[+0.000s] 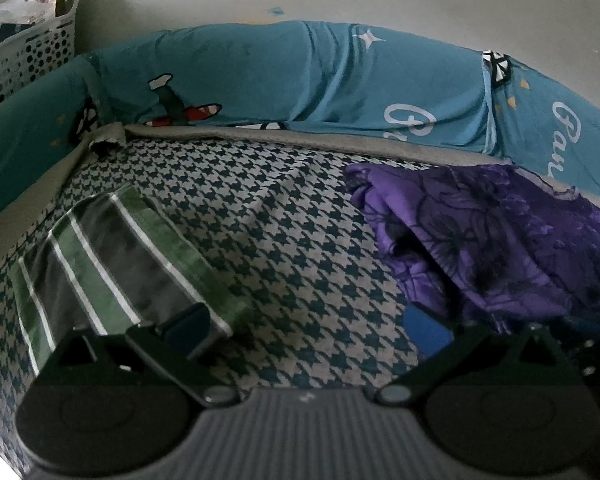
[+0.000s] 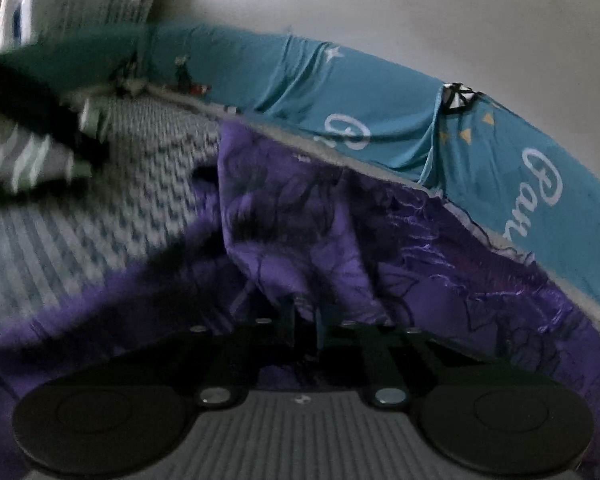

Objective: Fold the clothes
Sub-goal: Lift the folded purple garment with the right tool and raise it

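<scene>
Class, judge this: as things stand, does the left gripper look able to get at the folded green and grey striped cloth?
Probably yes. The left gripper is open, and one finger already overlaps the near edge of the folded green and grey striped cloth. Nothing lies between them on the houndstooth blanket.

The right hand-held gripper (image 2: 305, 320) has its two black fingers drawn close together, pinching a fold of the purple floral-print garment (image 2: 340, 248), which bunches up between them and spreads across the lower and right part of the view. The garment lies on a bed covered with a dark-and-white houndstooth blanket (image 2: 132, 184). Behind runs a teal printed sheet with white lettering (image 2: 380, 92) against a pale wall (image 2: 380, 8). At far left, blurred, what seems to be a folded green-and-grey striped cloth (image 2: 24, 160) rests on the blanket, partly crossed by a dark shape.
</scene>
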